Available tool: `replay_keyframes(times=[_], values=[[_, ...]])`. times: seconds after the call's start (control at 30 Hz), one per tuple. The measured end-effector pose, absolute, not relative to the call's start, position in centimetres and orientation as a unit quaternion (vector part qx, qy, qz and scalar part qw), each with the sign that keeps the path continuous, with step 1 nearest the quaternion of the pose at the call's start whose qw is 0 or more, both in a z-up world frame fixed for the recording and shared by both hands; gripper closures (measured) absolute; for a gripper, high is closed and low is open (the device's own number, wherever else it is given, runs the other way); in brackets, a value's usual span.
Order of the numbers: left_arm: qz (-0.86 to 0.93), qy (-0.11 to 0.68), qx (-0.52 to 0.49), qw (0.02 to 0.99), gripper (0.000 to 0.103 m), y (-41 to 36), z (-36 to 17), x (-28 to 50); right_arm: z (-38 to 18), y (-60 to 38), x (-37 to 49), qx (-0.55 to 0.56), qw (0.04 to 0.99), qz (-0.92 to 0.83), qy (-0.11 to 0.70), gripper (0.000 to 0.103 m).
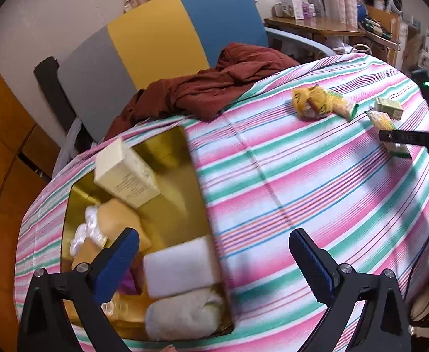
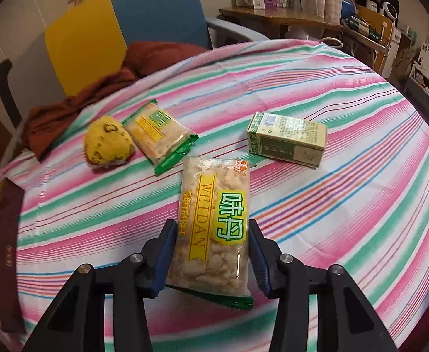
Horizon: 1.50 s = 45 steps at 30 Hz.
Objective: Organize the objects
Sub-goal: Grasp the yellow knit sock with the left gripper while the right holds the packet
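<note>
Striped table (image 2: 346, 205): 2 snack packets (image 2: 158, 135), box (image 2: 286, 139).
</note>
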State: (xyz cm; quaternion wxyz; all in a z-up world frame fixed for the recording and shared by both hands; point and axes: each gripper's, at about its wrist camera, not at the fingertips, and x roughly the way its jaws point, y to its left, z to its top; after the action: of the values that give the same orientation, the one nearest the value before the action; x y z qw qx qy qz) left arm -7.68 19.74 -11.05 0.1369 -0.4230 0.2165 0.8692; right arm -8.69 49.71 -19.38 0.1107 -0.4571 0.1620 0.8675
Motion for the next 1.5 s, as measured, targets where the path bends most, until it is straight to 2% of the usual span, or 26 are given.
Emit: replay_keyframes(times=[0.23,0.43,0.7,0.93,1.27,1.5], values=[[0.869,0.206,-0.419,0.167,0.000,25.9,-10.0,-11.9,-17.4,49.1,-3.5,-0.421,0.066,0.885,0.189,0.055],[0.873,0.211,-0.413,0.148,0.000,32.3,-11.2,-16.9,-17.6,49.4,-0.8,-0.409,0.050,0.887,0.209,0.055],[0.850,0.132,-0.491,0.137,0.000,37.2,-14.0,-23.0,-18.9,49.9,0.9,-0.408,0.035,0.883,0.229,0.055],[0.847,0.134,-0.507,0.086,0.000,39.5,-16.0,-25.3,-19.7,50.4,1.2,-0.409,0.026,0.879,0.242,0.055],[0.841,0.082,-0.523,0.112,0.000,40.4,-15.3,-26.4,-19.9,50.2,1.4,-0.408,0.018,0.879,0.246,0.055],[0.815,0.075,-0.565,0.106,0.000,41.1,-18.0,-27.3,-20.1,50.2,1.5,-0.410,0.019,0.877,0.251,0.055]])
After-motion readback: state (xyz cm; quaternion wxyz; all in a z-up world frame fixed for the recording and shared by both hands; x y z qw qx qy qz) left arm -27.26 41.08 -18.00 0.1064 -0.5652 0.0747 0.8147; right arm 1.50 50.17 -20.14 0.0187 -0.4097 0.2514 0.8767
